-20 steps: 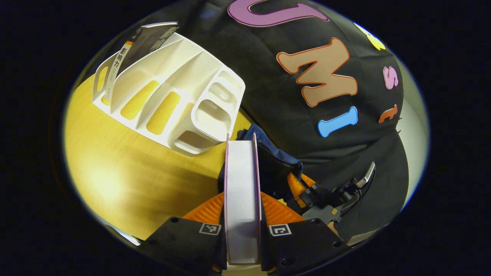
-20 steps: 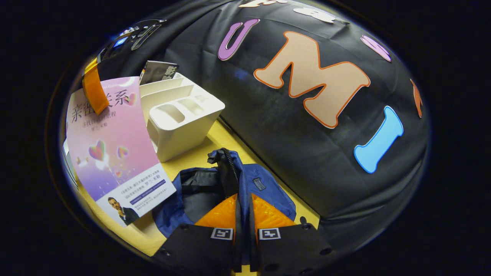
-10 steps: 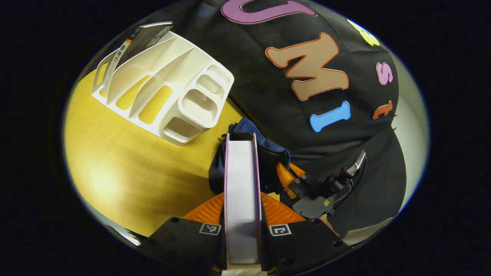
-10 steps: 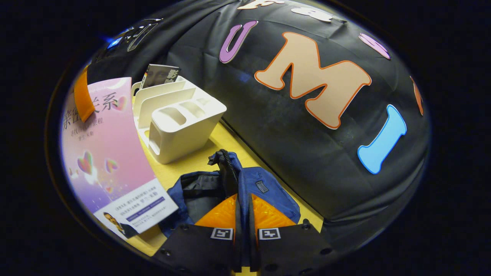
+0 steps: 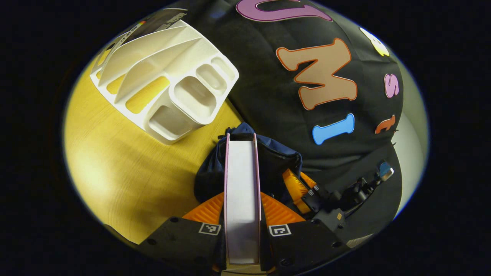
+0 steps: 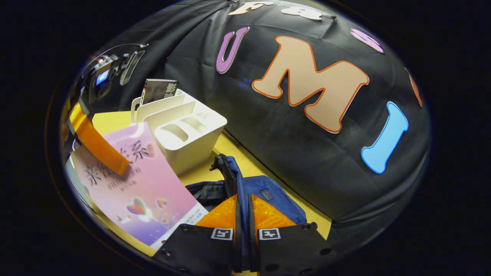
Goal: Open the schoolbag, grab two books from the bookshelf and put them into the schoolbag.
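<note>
Schoolbag [image 6: 264, 191] rim pinched by right gripper [image 6: 242, 214] fingers, pink book [image 5: 241, 199] clamped in left gripper [image 5: 241, 209], bookshelf [image 5: 168, 80] (one book [image 6: 159, 90] inside)

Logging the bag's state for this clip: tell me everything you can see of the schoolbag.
The schoolbag is soft blue fabric with a dark lining and a black zipper along its raised edge. It sits open on the yellow table, in front of the white bookshelf. The right gripper is shut on its upper edge, holding the mouth up. The pink book, clamped in the left gripper, hangs at the opening.
</note>
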Demonstrator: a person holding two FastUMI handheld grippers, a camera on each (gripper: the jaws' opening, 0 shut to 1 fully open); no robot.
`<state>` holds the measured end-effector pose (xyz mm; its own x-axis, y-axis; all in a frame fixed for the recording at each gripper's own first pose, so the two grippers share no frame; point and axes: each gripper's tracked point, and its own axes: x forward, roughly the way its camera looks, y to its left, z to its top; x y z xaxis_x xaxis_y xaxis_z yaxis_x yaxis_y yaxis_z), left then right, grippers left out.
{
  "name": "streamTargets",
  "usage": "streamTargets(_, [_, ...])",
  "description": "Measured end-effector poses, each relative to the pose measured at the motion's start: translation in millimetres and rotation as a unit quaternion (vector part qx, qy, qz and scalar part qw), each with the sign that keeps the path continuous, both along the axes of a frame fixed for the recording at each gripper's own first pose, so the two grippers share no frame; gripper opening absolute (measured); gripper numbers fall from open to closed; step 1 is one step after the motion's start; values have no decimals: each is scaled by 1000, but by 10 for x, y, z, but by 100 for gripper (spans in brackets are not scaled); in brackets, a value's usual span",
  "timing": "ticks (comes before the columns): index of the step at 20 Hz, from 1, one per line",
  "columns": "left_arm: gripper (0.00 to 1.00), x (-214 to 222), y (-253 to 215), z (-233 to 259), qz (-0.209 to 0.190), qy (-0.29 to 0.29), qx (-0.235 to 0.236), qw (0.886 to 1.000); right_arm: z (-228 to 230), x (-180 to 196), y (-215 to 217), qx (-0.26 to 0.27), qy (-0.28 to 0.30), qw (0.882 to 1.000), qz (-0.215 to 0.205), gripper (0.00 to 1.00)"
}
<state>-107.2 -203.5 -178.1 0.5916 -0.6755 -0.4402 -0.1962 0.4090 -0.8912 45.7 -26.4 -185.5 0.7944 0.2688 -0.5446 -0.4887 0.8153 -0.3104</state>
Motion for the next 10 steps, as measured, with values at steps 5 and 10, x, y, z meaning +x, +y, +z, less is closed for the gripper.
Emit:
streamTargets(5, [31, 283, -107, -67, 57, -13, -22, 998, 61, 18, 22, 24, 3, 1000, -12, 10])
streamTargets(10, [31, 386, -179, -247, 117, -3, -28, 993, 155, 36, 80, 58, 4, 998, -23, 12])
